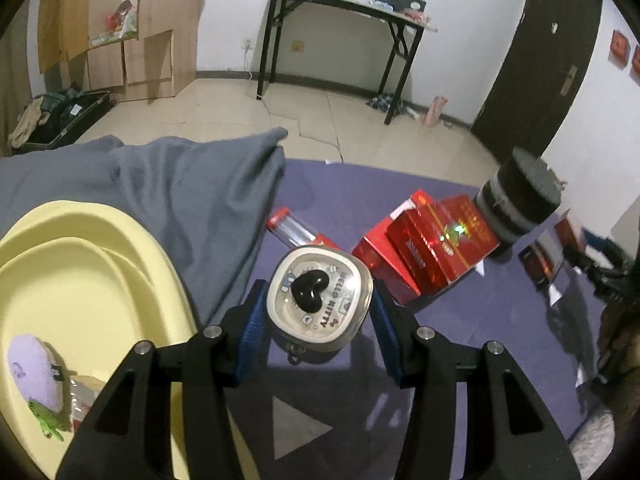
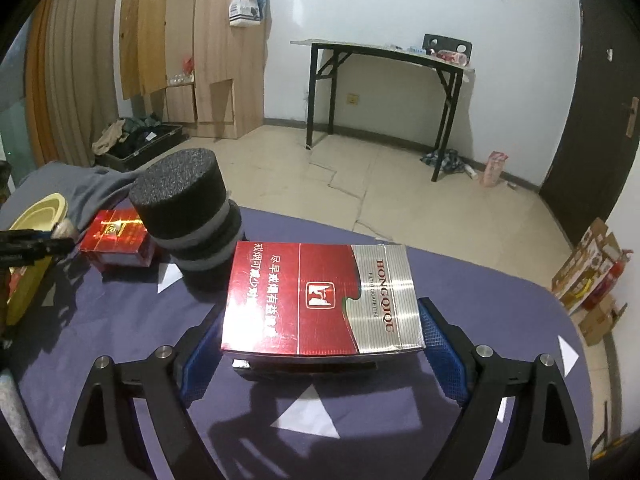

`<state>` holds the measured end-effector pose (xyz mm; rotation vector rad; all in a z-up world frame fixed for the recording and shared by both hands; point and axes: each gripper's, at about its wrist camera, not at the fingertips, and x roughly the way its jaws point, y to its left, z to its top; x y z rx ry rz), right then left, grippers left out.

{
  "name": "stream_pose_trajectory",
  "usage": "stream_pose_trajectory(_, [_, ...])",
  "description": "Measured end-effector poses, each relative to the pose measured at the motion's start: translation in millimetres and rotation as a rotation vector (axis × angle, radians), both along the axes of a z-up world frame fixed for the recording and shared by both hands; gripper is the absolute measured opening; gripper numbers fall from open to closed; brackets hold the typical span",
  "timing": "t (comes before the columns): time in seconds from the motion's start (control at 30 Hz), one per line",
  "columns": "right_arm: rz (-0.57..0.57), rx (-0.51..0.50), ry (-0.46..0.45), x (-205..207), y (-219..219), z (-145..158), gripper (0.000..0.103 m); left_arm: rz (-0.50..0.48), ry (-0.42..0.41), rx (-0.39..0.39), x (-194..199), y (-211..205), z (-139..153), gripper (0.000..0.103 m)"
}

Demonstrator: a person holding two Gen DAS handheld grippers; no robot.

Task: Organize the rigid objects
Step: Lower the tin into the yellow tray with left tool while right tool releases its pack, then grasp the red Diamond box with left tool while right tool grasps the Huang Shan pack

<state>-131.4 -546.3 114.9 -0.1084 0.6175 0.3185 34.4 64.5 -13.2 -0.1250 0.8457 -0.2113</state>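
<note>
Fingers (image 1: 256,312) of the left gripper (image 1: 318,312) clamp one tin (image 1: 320,304); right gripper (image 2: 320,332) brackets one cigarette pack (image 2: 320,300), contact unclear.

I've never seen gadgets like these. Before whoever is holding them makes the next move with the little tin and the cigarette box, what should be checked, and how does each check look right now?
1. Left gripper around the Hello Kitty tin: ok, a blue pad sits on each side, though firm contact cannot be told.
2. Right gripper around the cigarette box: ok, the box lies between the fingers; whether it is squeezed, cannot tell.
3. Room in the yellow basin for the tin: ok, it holds a purple plush toy but shows bare space.
4. Foam cylinder clear of the cigarette box: not ok, it stands close behind.
5. Gray cloth off the basin: cannot tell.
</note>
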Motion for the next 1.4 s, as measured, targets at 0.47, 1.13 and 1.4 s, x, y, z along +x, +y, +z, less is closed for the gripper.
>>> stream_pose_trajectory(0.47, [0.342, -0.177, -0.229, -77.3, 99.7, 84.7, 0.089, 0.499, -0.126, 0.038, -63.8, 128.8, 64.1, 0.052])
stream_pose_trajectory(1.13, [1.072, -0.411, 0.056, -89.8, 415.4, -8.4, 0.089, 0.706, 0.186, -0.069, -54.9, 216.4, -15.4, 0.066])
stream_pose_trajectory(1.4, [1.019, -0.366, 0.001, -94.3, 376.1, 22.0, 0.102, 0.657, 0.035, -0.064, -68.8, 195.7, 33.1, 0.103])
